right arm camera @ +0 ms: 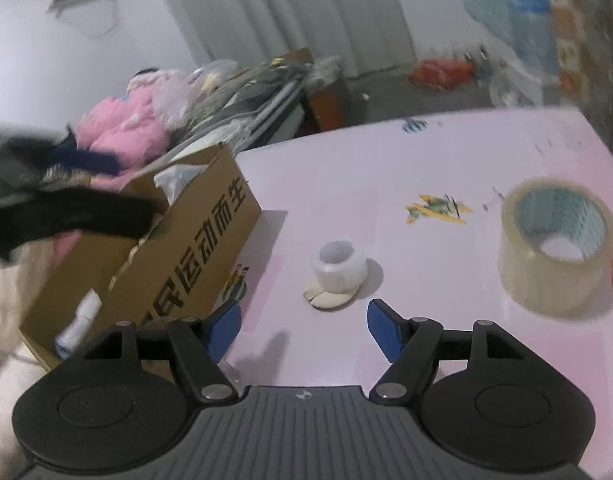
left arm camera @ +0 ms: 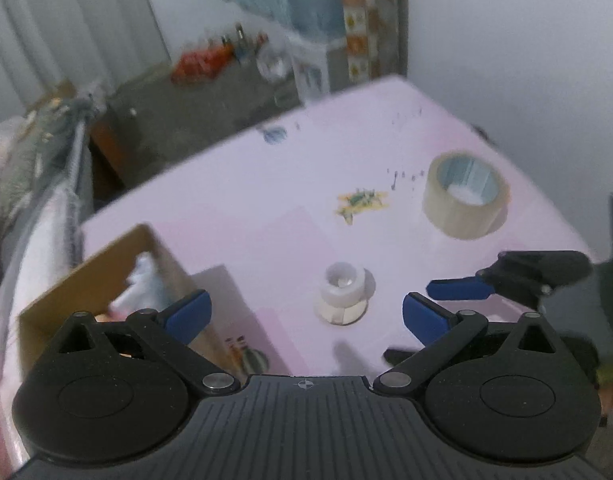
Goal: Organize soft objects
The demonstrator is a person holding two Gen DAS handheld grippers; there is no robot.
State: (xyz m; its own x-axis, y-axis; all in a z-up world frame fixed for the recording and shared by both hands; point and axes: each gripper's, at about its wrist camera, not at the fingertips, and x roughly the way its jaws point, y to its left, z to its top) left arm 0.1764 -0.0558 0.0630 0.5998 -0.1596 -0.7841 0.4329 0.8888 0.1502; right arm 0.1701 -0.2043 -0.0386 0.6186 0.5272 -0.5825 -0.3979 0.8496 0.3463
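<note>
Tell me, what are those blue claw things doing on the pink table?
A person holds two grippers over the pink table. The left gripper and right gripper both have open, empty jaws. A small white tape roll and a big clear tape roll sit untouched. A cardboard box already holds some soft things.

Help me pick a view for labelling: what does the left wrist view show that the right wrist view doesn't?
Only the left wrist view shows the right gripper from outside, its blue pad reaching in over the table. Only the right wrist view shows the black printed characters on the box's side and the pink garment behind it. Both share the pink table, the cardboard box, the large clear tape roll, the small white roll and the yellow-green sticker.
</note>
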